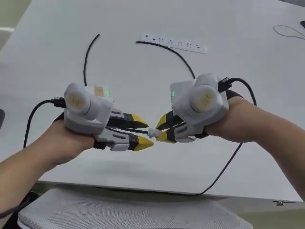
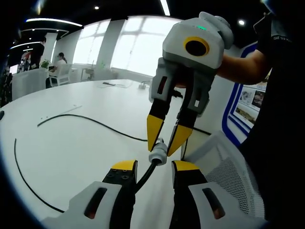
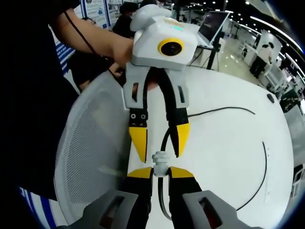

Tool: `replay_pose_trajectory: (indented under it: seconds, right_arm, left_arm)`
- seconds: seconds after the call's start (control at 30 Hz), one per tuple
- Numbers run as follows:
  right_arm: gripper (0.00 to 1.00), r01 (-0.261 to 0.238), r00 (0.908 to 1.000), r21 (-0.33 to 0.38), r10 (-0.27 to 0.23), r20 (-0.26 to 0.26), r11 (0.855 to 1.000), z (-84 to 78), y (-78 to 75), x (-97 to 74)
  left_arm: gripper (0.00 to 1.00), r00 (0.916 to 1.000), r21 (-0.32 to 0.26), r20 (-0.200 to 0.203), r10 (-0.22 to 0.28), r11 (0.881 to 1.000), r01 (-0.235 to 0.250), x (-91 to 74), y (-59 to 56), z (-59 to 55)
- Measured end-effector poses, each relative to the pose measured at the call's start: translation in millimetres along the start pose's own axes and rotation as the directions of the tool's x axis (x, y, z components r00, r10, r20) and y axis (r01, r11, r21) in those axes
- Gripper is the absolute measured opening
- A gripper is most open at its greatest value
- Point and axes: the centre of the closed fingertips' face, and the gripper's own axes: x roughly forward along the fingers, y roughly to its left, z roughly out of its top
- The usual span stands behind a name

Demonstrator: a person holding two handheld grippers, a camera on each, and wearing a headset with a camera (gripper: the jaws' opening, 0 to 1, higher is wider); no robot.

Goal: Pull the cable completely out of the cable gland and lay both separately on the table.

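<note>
- no brand or label can be read; print on the blue-framed wall posters (image 2: 250, 99) is too blurred, and markings on the long white power strip (image 1: 174, 43) are too small.
- a small green light is seen on top of each gripper housing.
- the small white plastic cable gland (image 3: 160, 161) is held in the air over the near edge of the white table (image 1: 238, 71), between the two grippers, which are pointed tip to tip.
- the right gripper (image 3: 160, 172) is clenched on the gland, with a yellow fingertip pressed on each side of it.
- the left gripper (image 2: 155, 166) is released: its jaws stand apart, and the thin black cable (image 2: 145, 175) runs between them without being pinched.
- the cable is still threaded through the gland; it exits toward the left gripper, and a short loop is seen on the other side, between the right gripper's jaws.
- the gland's long axis lies along the line joining the two grippers, left to right in the head view, roughly level with the table.
- a curved black cord (image 1: 87, 57) lies on the table beyond the left gripper; whether it is the same cable cannot be told.
- a second black cord (image 1: 176, 53) curves from the power strip toward the right gripper.
- a white mesh chair back (image 1: 119, 212) is seen below the table edge.
</note>
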Motion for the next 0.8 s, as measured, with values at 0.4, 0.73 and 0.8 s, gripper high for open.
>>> replay_pose_trajectory:
  seconds: [0.4,0.73,0.8]
  right_arm:
    - [0.06,-0.002,1.0,-0.012,0.002,0.004,1.0,-0.3,1.1,1.6]
    - [0.07,-0.001,1.0,-0.023,0.001,0.007,1.0,-2.9,2.5,3.6]
    - [0.07,0.002,0.9999,-0.021,-0.002,0.016,1.0,-2.5,2.7,3.5]
  left_arm:
    - [0.21,0.9998,-0.014,0.015,-0.014,1.0,0.014,1.0,-0.4,2.4]
    - [0.16,0.9994,-0.013,0.011,-0.034,0.999,0.034,3.7,-5.4,1.9]
    - [0.16,0.9994,-0.014,0.008,-0.034,0.999,0.034,3.3,-5.6,1.8]
